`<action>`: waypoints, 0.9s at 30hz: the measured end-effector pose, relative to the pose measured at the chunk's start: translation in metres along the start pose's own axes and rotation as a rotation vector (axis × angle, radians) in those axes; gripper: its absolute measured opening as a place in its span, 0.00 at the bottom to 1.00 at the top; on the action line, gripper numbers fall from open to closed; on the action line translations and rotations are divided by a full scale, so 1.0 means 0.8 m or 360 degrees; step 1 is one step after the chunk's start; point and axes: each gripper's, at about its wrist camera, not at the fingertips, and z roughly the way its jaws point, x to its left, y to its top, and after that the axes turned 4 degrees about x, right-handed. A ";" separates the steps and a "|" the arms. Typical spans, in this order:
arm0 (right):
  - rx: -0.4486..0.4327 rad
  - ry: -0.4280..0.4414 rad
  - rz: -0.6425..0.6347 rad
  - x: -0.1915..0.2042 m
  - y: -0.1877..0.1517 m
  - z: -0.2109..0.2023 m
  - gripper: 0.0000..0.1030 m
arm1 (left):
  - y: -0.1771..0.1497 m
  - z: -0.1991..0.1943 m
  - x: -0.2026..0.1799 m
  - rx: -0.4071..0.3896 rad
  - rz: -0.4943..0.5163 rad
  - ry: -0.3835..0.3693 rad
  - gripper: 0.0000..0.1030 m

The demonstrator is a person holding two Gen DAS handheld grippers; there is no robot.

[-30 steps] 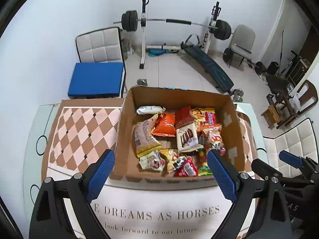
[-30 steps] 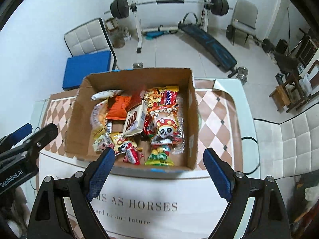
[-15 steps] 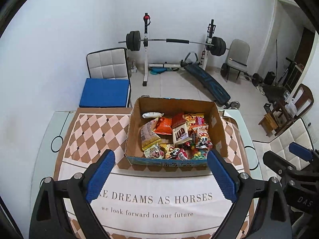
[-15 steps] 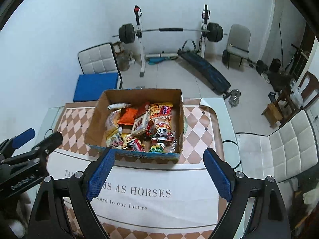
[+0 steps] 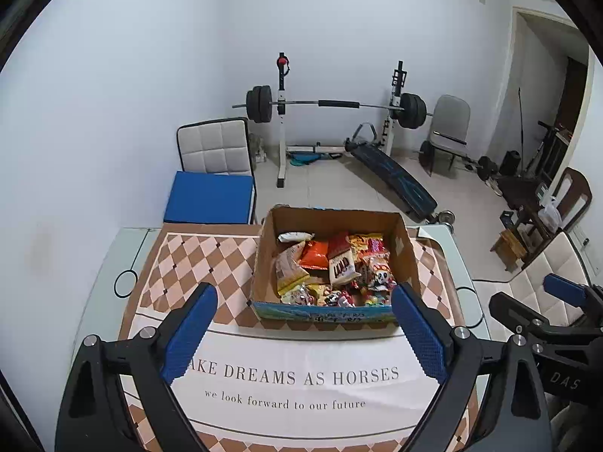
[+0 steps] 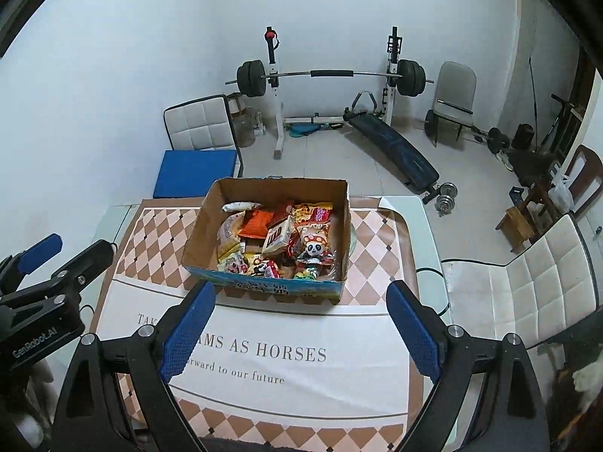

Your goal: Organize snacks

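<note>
A cardboard box (image 5: 403, 252) full of several snack packets (image 5: 333, 267) stands on the table's far middle; it also shows in the right wrist view (image 6: 199, 237) with its packets (image 6: 279, 237). My left gripper (image 5: 301, 335) is open and empty, held back from and above the box's near side. My right gripper (image 6: 301, 331) is open and empty too, at about the same distance. Each gripper shows in the other's view: the right one (image 5: 542, 301) at the right edge, the left one (image 6: 60, 256) at the left edge.
The table has a checkered cloth with a white lettered panel (image 5: 301, 376). A chair with a blue cushion (image 5: 211, 196) stands behind the table, a white padded chair (image 6: 527, 286) at its right. A barbell rack and weight bench (image 5: 331, 128) fill the room behind.
Both grippers have drawn back and up from the box, which now looks smaller and farther away. Both stay open and empty. The box and snacks have not moved.
</note>
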 end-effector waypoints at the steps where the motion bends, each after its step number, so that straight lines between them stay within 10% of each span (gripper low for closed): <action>1: -0.0009 -0.0008 0.0004 0.000 0.003 0.001 0.96 | 0.000 0.003 0.001 -0.0001 -0.0002 0.0001 0.93; 27: -0.0028 -0.0146 0.0069 -0.016 0.039 0.064 0.98 | 0.006 0.064 0.003 0.0026 0.0013 0.0093 1.00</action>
